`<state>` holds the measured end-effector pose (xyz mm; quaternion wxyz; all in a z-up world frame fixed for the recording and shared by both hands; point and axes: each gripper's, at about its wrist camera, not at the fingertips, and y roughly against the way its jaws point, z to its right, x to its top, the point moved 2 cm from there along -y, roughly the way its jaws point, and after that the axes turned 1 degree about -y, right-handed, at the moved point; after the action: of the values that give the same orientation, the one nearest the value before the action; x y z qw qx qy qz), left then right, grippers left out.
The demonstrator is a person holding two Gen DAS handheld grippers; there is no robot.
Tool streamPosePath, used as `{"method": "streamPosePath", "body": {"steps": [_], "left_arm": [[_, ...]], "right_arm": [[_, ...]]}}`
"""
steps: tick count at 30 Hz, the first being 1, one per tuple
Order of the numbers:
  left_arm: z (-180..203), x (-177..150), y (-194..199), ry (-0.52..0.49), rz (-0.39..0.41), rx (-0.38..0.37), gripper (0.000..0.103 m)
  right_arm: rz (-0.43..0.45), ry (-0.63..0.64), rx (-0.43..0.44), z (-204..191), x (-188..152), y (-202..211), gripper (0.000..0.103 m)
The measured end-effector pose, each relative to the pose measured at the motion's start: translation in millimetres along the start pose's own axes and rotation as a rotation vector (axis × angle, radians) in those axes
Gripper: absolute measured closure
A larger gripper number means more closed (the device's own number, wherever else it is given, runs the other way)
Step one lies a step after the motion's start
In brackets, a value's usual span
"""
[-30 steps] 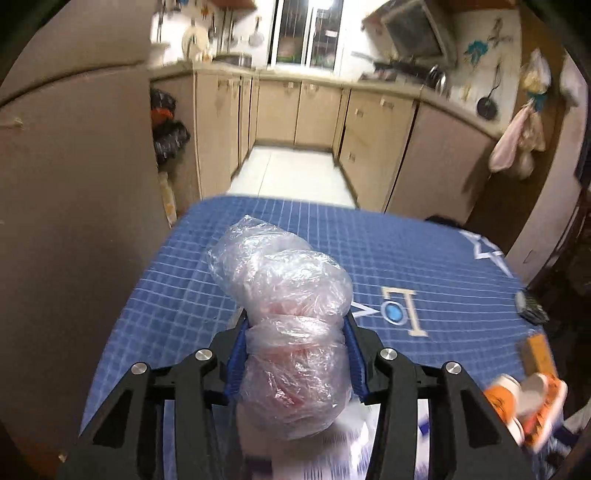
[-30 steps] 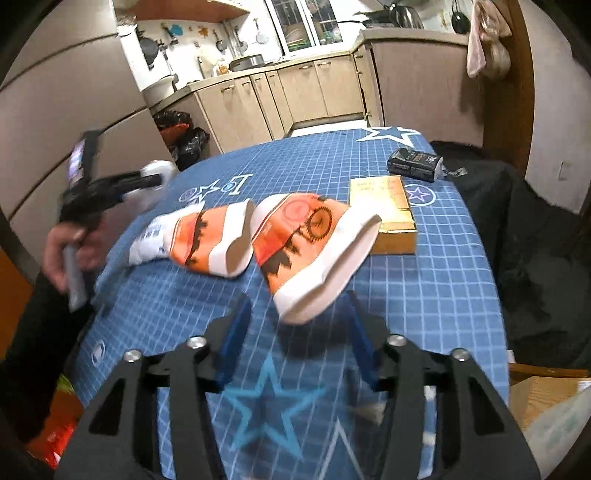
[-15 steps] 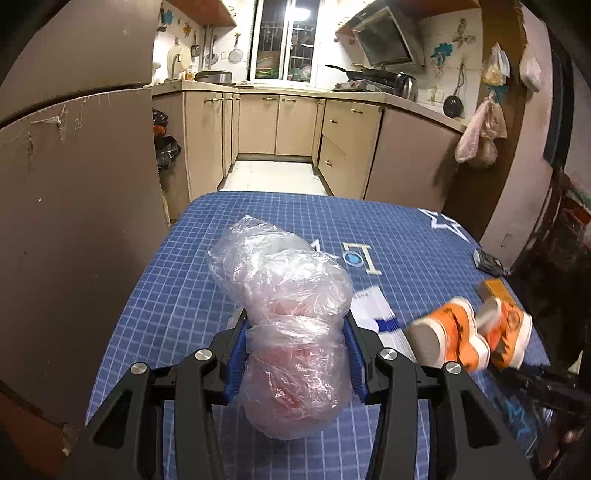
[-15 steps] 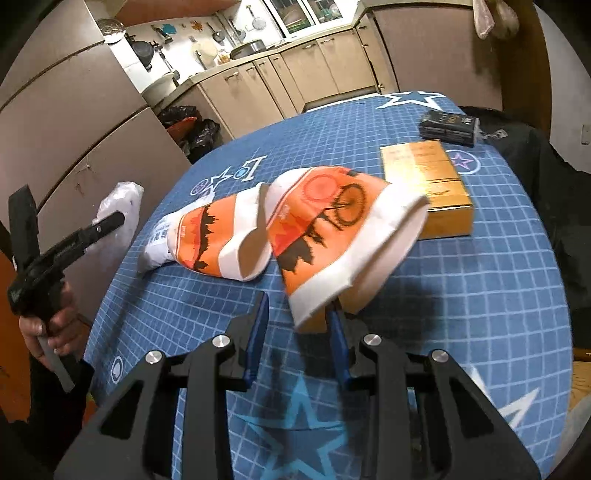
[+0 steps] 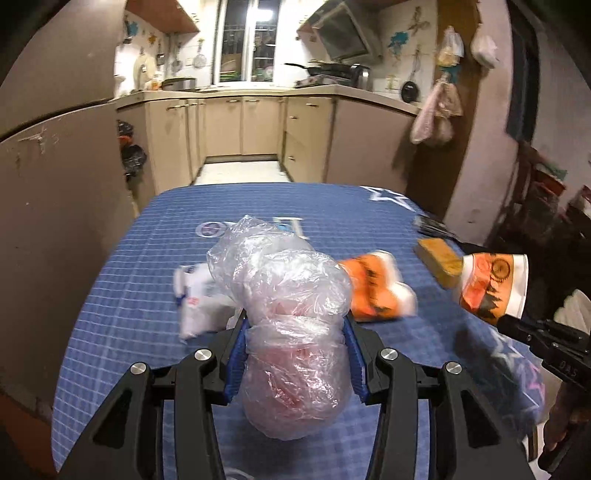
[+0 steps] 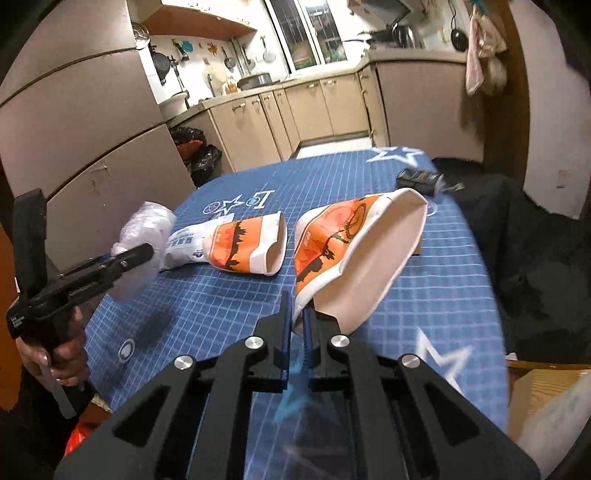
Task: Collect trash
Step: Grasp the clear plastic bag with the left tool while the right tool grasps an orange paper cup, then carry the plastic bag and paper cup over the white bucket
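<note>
Kitchen in back, blue gridded bench (image 6: 424,280) up front. Left gripper (image 5: 295,332) clamps a crumpled plastic bag (image 5: 291,314). Right gripper (image 6: 299,310) just clenched on the orange paper cup (image 6: 354,254), probably its rim, lifted beside another cup (image 6: 247,247).

A kitchen lies beyond the table (image 5: 147,258), which wears a blue cloth with a white grid and stars. Beige cabinets (image 5: 258,129) run in a U under a pale counter around a strip of light floor (image 5: 240,171), with a window (image 5: 243,55) at the far end, a range hood (image 5: 340,35) to its right and pans and utensils hung on the white wall. A tall brown cabinet (image 6: 92,147) stands on the left, black bags (image 6: 195,155) beside it, and cloths (image 5: 436,114) hang from the right wall.
</note>
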<state>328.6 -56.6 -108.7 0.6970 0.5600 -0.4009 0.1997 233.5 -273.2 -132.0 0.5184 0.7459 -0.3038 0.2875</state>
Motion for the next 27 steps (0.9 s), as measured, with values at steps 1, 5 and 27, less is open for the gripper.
{"method": "streamPosePath", "body": {"steps": [1,5,27], "left_arm": [[8,-1,2,-0.004,0.001,-0.013,0.055],[38,-7,14,-0.031,0.006,-0.062,0.055],[175,-22,56,-0.253,0.065,-0.109,0.055]], "right_arm": [[0.011,0.002,-0.010,0,-2,7,0.098],[0.046,0.012,-0.057,2,-11,41,0.098],[0.196,-0.033,-0.233,37,-39,158,0.098]]}}
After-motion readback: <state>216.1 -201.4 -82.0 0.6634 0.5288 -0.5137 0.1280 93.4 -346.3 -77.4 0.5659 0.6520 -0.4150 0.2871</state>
